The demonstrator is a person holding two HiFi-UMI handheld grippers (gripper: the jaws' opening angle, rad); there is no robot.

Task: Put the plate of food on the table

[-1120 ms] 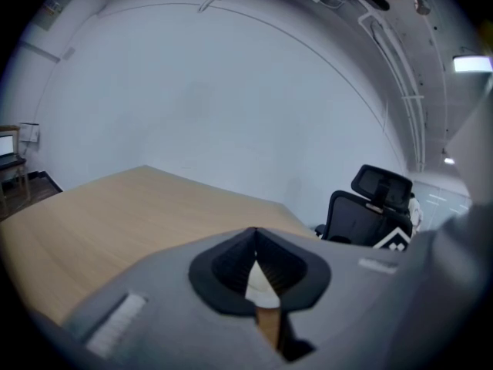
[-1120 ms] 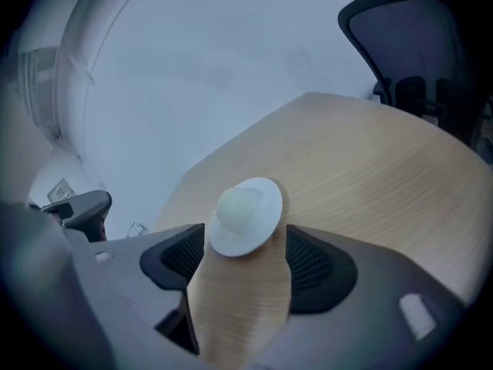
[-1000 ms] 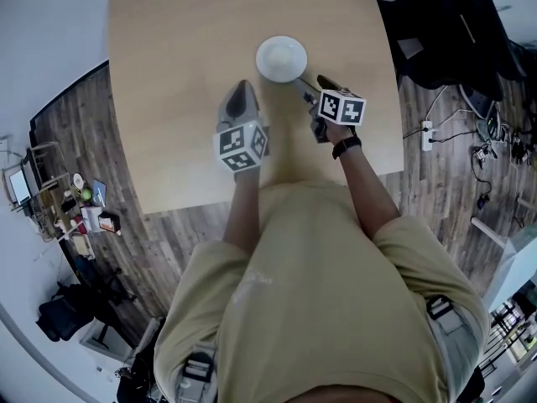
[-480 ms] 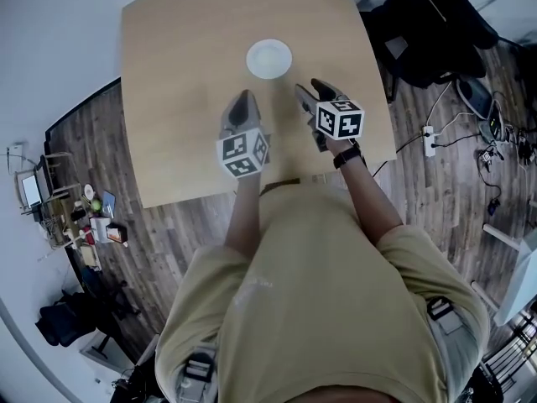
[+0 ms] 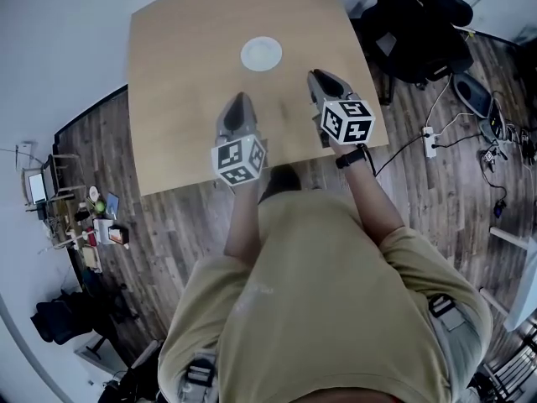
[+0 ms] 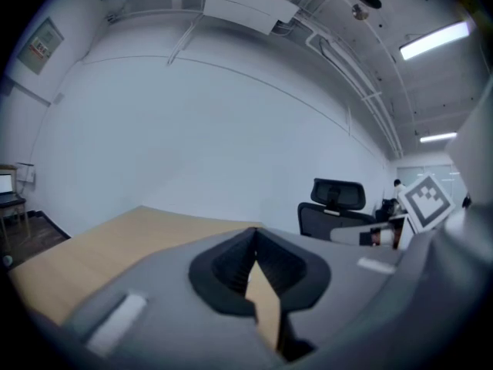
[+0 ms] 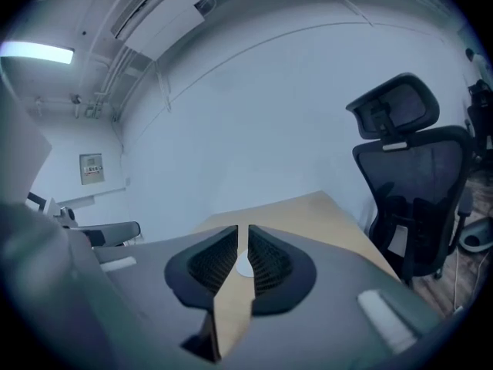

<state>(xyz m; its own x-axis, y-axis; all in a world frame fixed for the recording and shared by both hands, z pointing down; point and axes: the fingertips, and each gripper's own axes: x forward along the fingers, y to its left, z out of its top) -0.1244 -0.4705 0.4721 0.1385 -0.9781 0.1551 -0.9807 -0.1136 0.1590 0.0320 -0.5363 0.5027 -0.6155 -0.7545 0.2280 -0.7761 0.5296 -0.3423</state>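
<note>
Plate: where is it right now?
In the head view the plate lies on the table, toward its far edge, roughly midway across, left of the chair.

plate [image 5: 261,54] on table [image 5: 180,82] | left tongs [image 5: 238,101], right tongs [image 5: 320,77] nearer, clear of it

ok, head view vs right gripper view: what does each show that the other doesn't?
Head view only: the person, the marker cubes on the grippers, a power strip on the floor.
Right gripper view only: ceiling light, wall sign.
Both: table, white plate resting on it, black office chair, and the right gripper, its tongs just closing to a slit with nothing between them.
</note>
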